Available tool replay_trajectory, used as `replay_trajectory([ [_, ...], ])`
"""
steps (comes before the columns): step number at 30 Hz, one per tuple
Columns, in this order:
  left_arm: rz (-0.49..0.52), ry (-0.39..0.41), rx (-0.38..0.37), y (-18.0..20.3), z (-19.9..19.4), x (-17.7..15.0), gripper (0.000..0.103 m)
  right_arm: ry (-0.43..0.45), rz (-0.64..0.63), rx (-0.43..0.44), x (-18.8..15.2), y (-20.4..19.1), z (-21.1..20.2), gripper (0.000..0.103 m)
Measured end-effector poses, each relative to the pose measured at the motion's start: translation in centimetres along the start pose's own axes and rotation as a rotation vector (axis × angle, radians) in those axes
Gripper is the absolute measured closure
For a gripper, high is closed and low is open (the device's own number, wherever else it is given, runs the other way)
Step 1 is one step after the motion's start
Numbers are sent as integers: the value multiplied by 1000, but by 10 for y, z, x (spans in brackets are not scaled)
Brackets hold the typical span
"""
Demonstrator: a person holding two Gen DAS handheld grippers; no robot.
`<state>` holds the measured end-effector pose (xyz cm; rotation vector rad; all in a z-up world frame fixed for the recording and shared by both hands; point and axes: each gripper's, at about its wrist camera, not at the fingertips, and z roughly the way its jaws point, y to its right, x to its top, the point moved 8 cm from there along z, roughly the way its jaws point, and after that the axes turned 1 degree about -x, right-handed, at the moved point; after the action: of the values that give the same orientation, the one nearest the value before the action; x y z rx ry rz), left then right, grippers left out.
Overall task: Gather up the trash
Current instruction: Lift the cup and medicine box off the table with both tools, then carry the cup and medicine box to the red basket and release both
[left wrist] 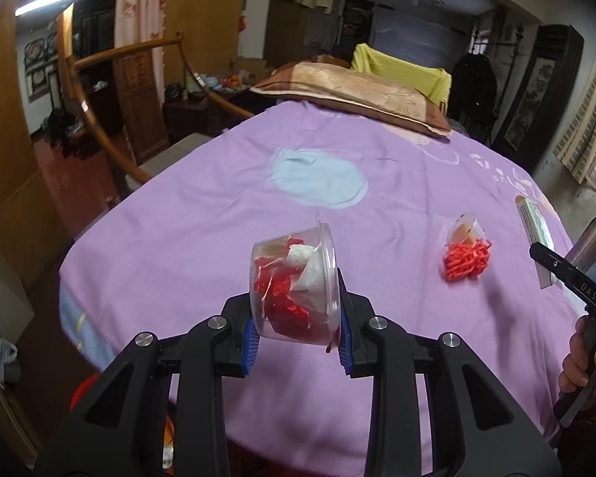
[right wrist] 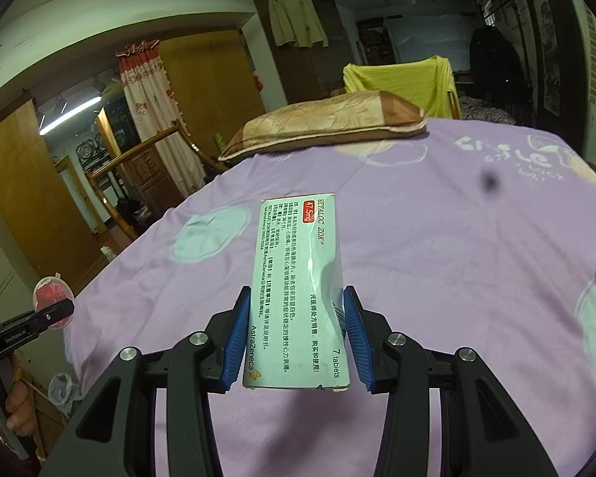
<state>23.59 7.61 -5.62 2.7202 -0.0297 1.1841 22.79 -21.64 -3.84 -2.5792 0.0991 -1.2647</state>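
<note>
Clear plastic cup [left wrist: 294,286] pinched in my left gripper [left wrist: 296,342]: light, crushable. Right gripper [right wrist: 296,338] clamps medicine carton [right wrist: 298,298], thin, dentable; I hold low.

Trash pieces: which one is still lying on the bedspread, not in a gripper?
The red shredded bundle with its small clear wrapper. The clear tub sits in the left gripper, the medicine box in the right gripper.

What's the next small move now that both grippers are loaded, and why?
Probably carry the left gripper with its clear cup of red scraps off the bed's left edge, toward the red container partly visible on the floor there. Both grippers are full, the right gripper clamping the medicine box, while the red mesh wad and small cup remain on the purple sheet.
</note>
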Motion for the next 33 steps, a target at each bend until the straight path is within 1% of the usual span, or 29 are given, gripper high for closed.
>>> replay_trajectory([
  [4,-50,2,29,-39,-19,-25,71,-18,-20,44,-14,-27,-4,58],
  [7,-84,5,95,-79,-35,-47,71,-19,-58,78,-18,-56,-9,58],
  [10,-142,-12,151,-123,-46,-74,71,-21,-105,118,-24,-90,-15,58],
  [13,-205,-50,200,-167,-49,-105,71,-35,-145,165,-31,-126,-16,58],
  [15,-243,-92,227,-194,-44,-127,71,-56,-169,202,-40,-152,-14,58],
  [18,-255,-135,276,-220,-37,-153,70,-85,-199,239,-51,-182,-12,58],
  [21,-255,-171,319,-237,-30,-175,70,-110,-235,263,-61,-211,-10,58],
  [23,-249,-182,342,-242,-29,-185,62,-123,-258,275,-68,-229,-10,58],
  [25,-236,-171,374,-247,-32,-189,46,-135,-278,288,-73,-245,-10,58],
  [28,-227,-145,402,-253,-41,-192,34,-147,-301,301,-80,-261,-10,58],
  [31,-239,-127,415,-259,-44,-191,30,-166,-325,318,-92,-279,-12,58],
  [33,-245,-114,439,-265,-49,-192,27,-182,-346,328,-100,-292,-11,58],
])
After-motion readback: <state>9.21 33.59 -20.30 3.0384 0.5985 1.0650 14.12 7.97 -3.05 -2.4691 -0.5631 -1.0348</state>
